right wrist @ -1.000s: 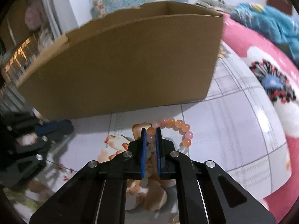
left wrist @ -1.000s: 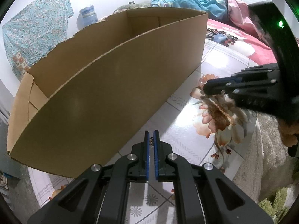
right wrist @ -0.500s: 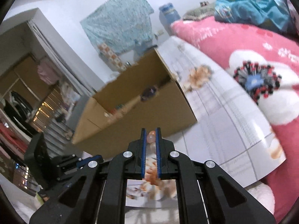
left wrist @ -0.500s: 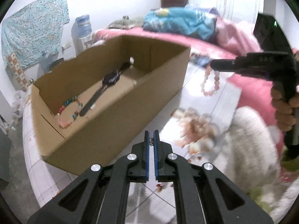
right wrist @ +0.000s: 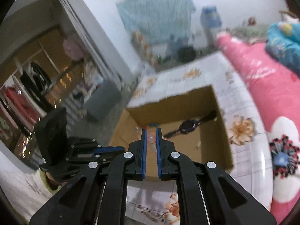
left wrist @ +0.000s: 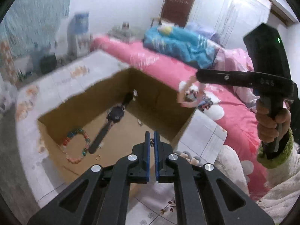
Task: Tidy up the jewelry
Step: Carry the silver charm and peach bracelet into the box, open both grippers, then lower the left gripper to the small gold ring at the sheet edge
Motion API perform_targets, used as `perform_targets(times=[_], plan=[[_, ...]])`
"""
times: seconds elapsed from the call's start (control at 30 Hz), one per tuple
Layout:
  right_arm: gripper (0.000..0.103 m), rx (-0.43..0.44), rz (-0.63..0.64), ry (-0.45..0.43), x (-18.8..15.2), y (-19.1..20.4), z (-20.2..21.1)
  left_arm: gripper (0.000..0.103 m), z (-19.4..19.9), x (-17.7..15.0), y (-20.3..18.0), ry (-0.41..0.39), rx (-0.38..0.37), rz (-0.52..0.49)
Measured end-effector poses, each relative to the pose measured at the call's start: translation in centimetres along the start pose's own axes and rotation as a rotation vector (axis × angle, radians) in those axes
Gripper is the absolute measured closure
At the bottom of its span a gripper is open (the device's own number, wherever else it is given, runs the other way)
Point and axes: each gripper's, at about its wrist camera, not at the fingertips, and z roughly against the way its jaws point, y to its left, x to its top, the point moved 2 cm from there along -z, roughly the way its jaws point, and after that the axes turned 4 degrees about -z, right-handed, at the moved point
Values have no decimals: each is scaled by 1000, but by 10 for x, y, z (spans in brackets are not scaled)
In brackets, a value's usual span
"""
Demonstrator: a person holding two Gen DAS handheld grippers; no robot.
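lying in the cardboard box (left wrist: 155, 95), a multicoloured bead bracelet (left wrist: 77, 144) and black watch (left wrist: 114, 114) are seen; a small chain (left wrist: 151, 141) is clamped in the left gripper (left wrist: 151, 139), a pink bead bracelet (left wrist: 189, 93) in the right gripper (right wrist: 151, 137).

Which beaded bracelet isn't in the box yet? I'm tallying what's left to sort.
The pink beaded bracelet, dangling from the right gripper above the cardboard box. The multicoloured bracelet already lies on the box floor.
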Motion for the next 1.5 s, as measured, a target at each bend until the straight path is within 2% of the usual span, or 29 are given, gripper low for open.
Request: perform_targets(times=[0.1,0.27,0.4,0.43,0.47,0.5,0.67,0.73,0.8,0.83,0.97,1.0,1.1,1.17,1.2,1.3,1.43,1.5], plan=[[96,-17,-29,151,8,-11,-47,100,-37,6,21,127,-36,42],[95,-88,0,314,10,-23,-105,99,-82,1,49,316,-52,115],[90,-98,25,377,4,-22,-120,99,-96,-2,52,406,-25,114],[89,-98,30,378,4,-21,-120,95,-97,-2,53,411,-23,118],[82,-100,33,369,4,-21,-119,88,-97,-3,56,412,-12,126],[77,-101,35,355,4,-22,-115,84,-97,-3,57,409,-4,132],[76,-75,1,298,10,-25,-94,78,-84,-3,61,375,31,148],[72,-69,-14,248,13,-26,-75,76,-74,-3,59,347,49,142],[60,-68,-34,184,14,-28,-50,70,-64,-2,55,316,66,129],[59,-70,-43,161,14,-29,-40,67,-60,-2,54,304,70,127],[58,-75,-84,62,3,-35,8,63,-35,-2,39,219,106,106],[56,-81,-92,36,-2,-35,21,61,-25,-2,33,188,117,97],[47,-115,-105,-42,-24,-32,53,45,7,-5,17,91,150,73],[42,-126,-111,-77,-39,-29,69,28,27,-7,6,15,174,57],[39,-130,-115,-87,-45,-28,73,25,37,-9,0,-26,190,52],[37,-178,-117,-128,-72,-25,85,14,61,-19,-16,-126,200,61],[37,-311,-70,-138,-115,-26,85,11,71,-40,-30,-179,207,89],[43,-365,-39,-102,-142,-30,76,11,69,-52,-36,-179,194,86]])
